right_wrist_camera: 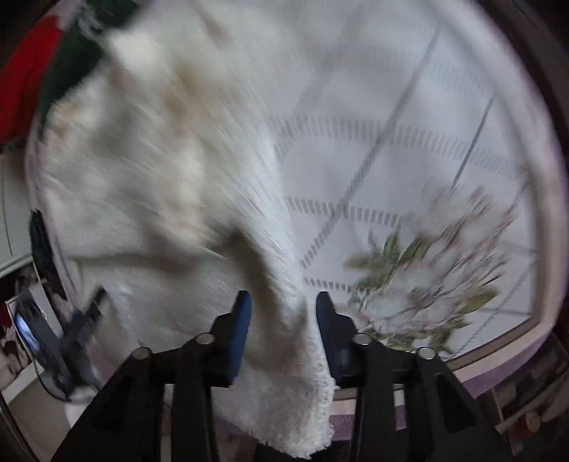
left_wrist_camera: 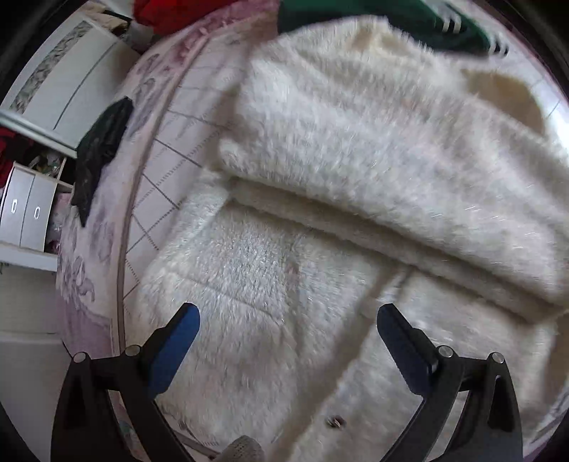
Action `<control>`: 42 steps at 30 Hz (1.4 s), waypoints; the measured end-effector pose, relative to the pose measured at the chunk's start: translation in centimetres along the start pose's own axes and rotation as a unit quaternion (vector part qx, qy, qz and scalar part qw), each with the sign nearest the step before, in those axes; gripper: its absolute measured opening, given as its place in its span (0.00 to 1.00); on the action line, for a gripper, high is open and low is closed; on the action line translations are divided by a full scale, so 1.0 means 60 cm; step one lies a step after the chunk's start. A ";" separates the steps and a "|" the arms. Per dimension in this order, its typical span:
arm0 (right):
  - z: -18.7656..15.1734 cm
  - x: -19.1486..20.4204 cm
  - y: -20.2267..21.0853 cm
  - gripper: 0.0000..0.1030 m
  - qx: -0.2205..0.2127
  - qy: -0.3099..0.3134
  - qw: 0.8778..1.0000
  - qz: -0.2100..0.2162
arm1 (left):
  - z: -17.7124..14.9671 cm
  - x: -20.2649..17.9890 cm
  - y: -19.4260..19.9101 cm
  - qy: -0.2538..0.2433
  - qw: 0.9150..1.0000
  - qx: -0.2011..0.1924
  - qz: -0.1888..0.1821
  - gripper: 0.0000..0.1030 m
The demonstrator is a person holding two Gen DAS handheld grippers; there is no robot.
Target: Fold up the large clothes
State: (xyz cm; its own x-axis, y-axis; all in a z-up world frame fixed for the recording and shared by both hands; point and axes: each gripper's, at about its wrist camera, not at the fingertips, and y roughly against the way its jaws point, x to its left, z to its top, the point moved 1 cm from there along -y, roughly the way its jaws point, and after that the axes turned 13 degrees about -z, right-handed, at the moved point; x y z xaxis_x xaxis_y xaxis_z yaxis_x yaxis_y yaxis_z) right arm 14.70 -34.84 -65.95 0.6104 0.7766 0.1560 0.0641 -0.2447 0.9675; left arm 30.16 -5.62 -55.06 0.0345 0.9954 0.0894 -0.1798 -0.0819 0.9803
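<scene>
Clearly the cream fluffy garment point(left_wrist_camera: 355, 170) was a thick, long-piled knit, off-white all over, with a small metal snap point(left_wrist_camera: 336, 422) showing on its lower panel. It lay spread on the bed cover point(left_wrist_camera: 160, 170), a pale quilted cover crossed by dashed grey lines and printed with flowers. One thick part was folded over the rest, and the folded edge ran as a long ridge from just beside the cover's bare grid at the left down toward the right. The flat lower layer reached out from under that ridge toward the camera.

The left gripper point(left_wrist_camera: 288, 316) hovered above this flat layer with its jaws spread wide and nothing between the blue pads; whether the tips touched the pile could not be told. The ridge lay beyond its fingertips.

From the right wrist view, much blurred by motion, the right gripper point(right_wrist_camera: 282, 302) had a hanging edge of the same garment point(right_wrist_camera: 170, 170) between its pads. The jaws stood part-way closed around the fabric, which drooped below them to a shaggy hem. The rest of the garment stretched away up and to the left of that gripper, over the cover point(right_wrist_camera: 409, 124).

A green garment point(left_wrist_camera: 373, 14) and a red cloth point(left_wrist_camera: 160, 14) lay past the garment's far edge, and a dark cloth point(left_wrist_camera: 99, 156) rested on the cover's floral border.
</scene>
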 end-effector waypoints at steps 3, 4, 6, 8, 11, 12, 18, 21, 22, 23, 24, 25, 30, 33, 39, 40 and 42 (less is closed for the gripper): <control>0.030 0.017 0.083 0.40 -0.079 0.032 0.996 0.014 | -0.007 -0.034 0.014 -0.002 1.000 -0.020 0.016 1.00; 0.038 0.033 0.099 0.40 -0.101 0.050 0.993 0.012 | -0.009 -0.041 0.009 -0.002 1.000 -0.018 0.019 1.00; 0.063 0.077 0.098 0.40 -0.119 0.082 0.990 0.002 | -0.013 -0.072 -0.009 -0.001 1.000 -0.012 0.028 1.00; 0.086 0.119 0.081 0.38 -0.092 0.115 0.989 0.023 | -0.024 -0.091 -0.031 -0.004 0.999 -0.008 0.048 1.00; 0.103 0.130 0.001 0.37 -0.061 0.145 0.987 -0.021 | -0.043 -0.116 -0.069 -0.010 0.996 -0.002 0.089 1.00; 0.111 0.128 -0.020 0.38 -0.051 0.152 0.987 -0.022 | -0.048 -0.123 -0.067 -0.007 0.995 -0.013 0.101 1.00; 0.157 0.120 -0.003 0.47 -0.041 0.187 0.981 0.037 | -0.061 -0.142 -0.032 0.025 0.988 -0.013 0.149 1.00; 0.152 0.081 0.041 0.66 -0.051 0.212 0.975 0.049 | -0.085 -0.162 0.028 0.032 0.986 -0.025 0.164 1.00; 0.146 0.060 0.057 0.66 -0.053 0.219 0.973 0.057 | -0.095 -0.172 0.047 0.028 0.985 -0.030 0.169 1.00; 0.141 0.039 0.067 0.66 -0.050 0.221 0.972 0.065 | -0.114 -0.192 0.075 0.016 0.984 -0.032 0.177 1.00; 0.136 0.015 0.073 0.67 -0.043 0.222 0.971 0.074 | -0.130 -0.208 0.090 0.006 0.983 -0.034 0.182 1.00; 0.135 0.004 0.072 0.68 -0.036 0.221 0.971 0.082 | -0.152 -0.234 0.109 -0.012 0.982 -0.033 0.187 1.00; 0.075 -0.092 0.021 0.71 0.007 0.219 0.971 0.098 | -0.272 -0.367 0.126 -0.135 0.967 -0.006 0.217 1.00; 0.051 -0.098 -0.029 0.71 0.065 0.218 0.973 0.028 | -0.340 -0.445 0.107 -0.210 0.944 0.001 0.254 1.00; 0.070 -0.190 -0.081 0.71 0.115 0.197 0.971 -0.076 | -0.389 -0.505 0.050 -0.228 0.937 0.052 0.260 1.00; 0.077 -0.196 -0.082 0.71 0.113 0.194 0.971 -0.077 | -0.391 -0.511 0.041 -0.224 0.938 0.057 0.258 1.00; 0.087 -0.203 -0.081 0.71 0.112 0.193 0.971 -0.080 | -0.390 -0.513 0.014 -0.227 0.931 0.072 0.275 1.00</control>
State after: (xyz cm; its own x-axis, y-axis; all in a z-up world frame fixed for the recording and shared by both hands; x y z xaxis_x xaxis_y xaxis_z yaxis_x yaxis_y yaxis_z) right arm 11.09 -46.15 -73.62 0.2394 0.9645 0.1116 0.3301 -0.1890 0.9248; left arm 5.91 -35.14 -61.10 0.3934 0.6800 0.6188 -0.1603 -0.6120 0.7744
